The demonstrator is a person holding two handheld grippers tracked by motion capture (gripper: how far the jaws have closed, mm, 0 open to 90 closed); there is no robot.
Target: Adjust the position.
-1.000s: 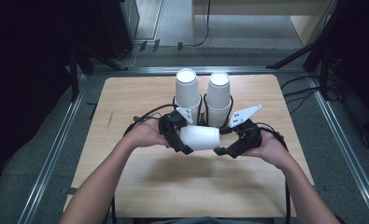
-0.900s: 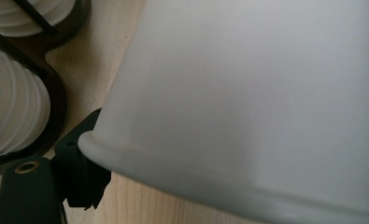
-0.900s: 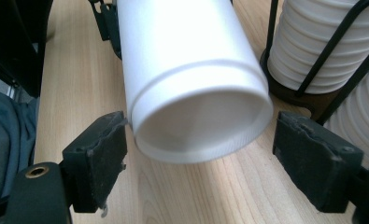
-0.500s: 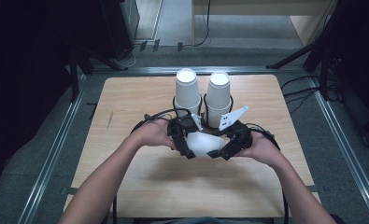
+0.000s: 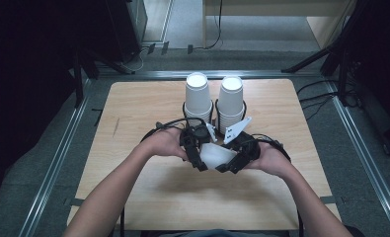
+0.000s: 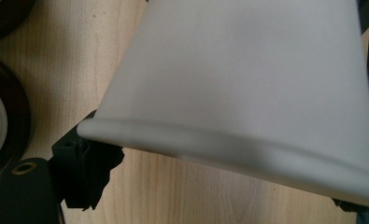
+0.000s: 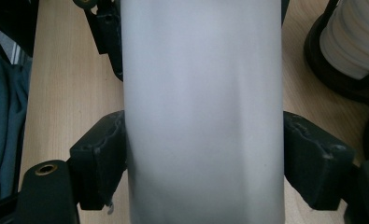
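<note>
The left tongs (image 5: 198, 159) grip the rim end of a white paper cup (image 5: 216, 156). The right tongs (image 5: 230, 163) have just been closing on the same cup, and their pads now appear to press its sides. It lies sideways just above the counter (image 5: 133, 113). Behind stand two stacks of cups (image 5: 198, 96) in black holders.

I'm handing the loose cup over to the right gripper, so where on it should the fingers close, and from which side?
Grip the cup across its side wall, coming from its narrow base end. It lies sideways above the table, rim toward the left gripper, so only the base half is free. In the right gripper view the right gripper's fingers already flank the wall squarely, closing in.
</note>
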